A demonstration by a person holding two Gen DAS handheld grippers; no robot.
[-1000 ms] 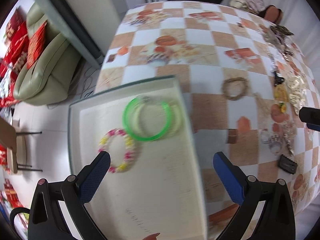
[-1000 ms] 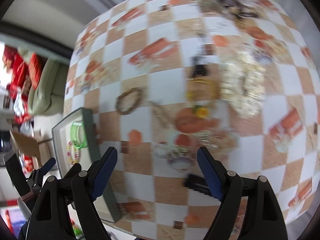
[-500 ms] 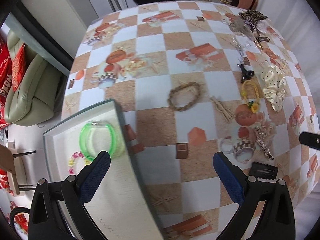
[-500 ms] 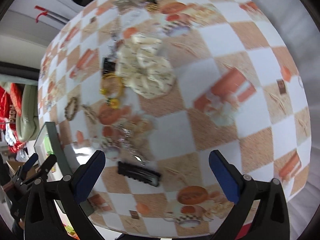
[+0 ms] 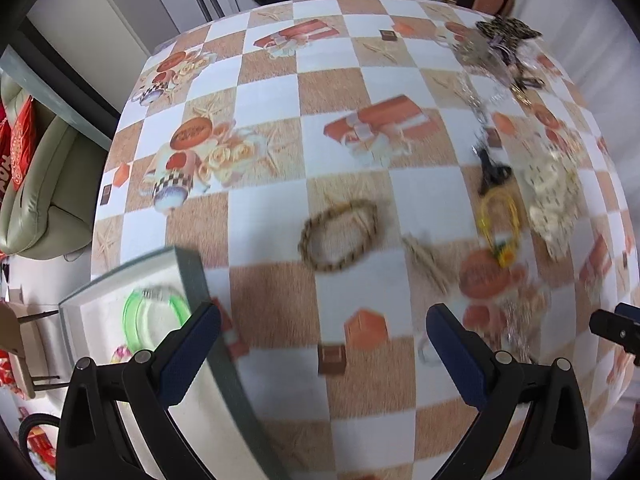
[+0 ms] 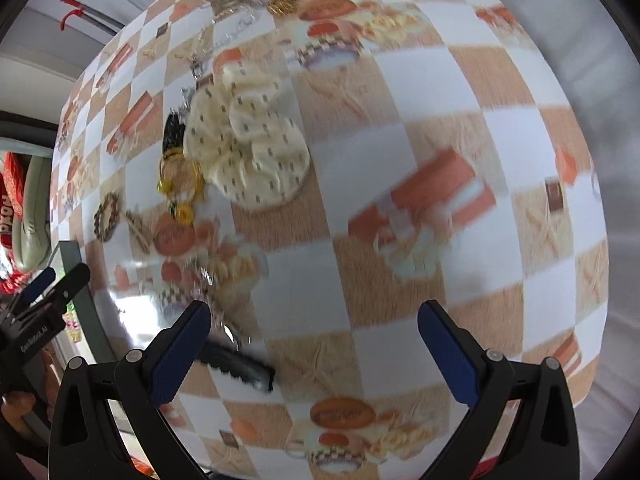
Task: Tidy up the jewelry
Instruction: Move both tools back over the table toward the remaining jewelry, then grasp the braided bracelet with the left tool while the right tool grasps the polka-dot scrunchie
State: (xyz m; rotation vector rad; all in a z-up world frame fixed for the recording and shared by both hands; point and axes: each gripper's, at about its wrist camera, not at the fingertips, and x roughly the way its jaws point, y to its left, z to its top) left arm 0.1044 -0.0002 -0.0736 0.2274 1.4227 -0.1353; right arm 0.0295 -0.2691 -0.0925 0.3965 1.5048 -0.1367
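Left gripper (image 5: 322,336) jaws spread wide, nothing between the blue pads, holding nothing, hovering over the checkered tablecloth (image 5: 280,96); left finger sits above the right wall of the grey tray (image 5: 192,272), contact can't be told. Tray is at the table's left edge, inside it a green bangle (image 5: 154,320) and, partly hidden behind the finger, a pink-yellow beaded bracelet (image 5: 120,354). Ahead of the left gripper on the cloth: brown braided bracelet (image 5: 339,235), beside it to the right a tan tassel piece (image 5: 426,264), further right a yellow bracelet (image 5: 500,220) with a black clip (image 5: 490,172) just above it, and a cream dotted scrunchie (image 5: 554,196) just beside that; all blurred. Heap of mixed jewelry (image 5: 496,52) at the far right of the table, too blurred to sort. Right gripper (image 6: 314,340) jaws also wide apart, empty, above the cloth; a black hair clip (image 6: 240,364) lies on the table just beside its left finger, not between the pads, touching can't be told. Same scrunchie (image 6: 248,144) in the right wrist view mid-table, yellow bracelet (image 6: 180,180) touching its left side, braided bracelet (image 6: 107,216) further left. Silvery chain pieces (image 6: 212,276) near the clip, smeared.
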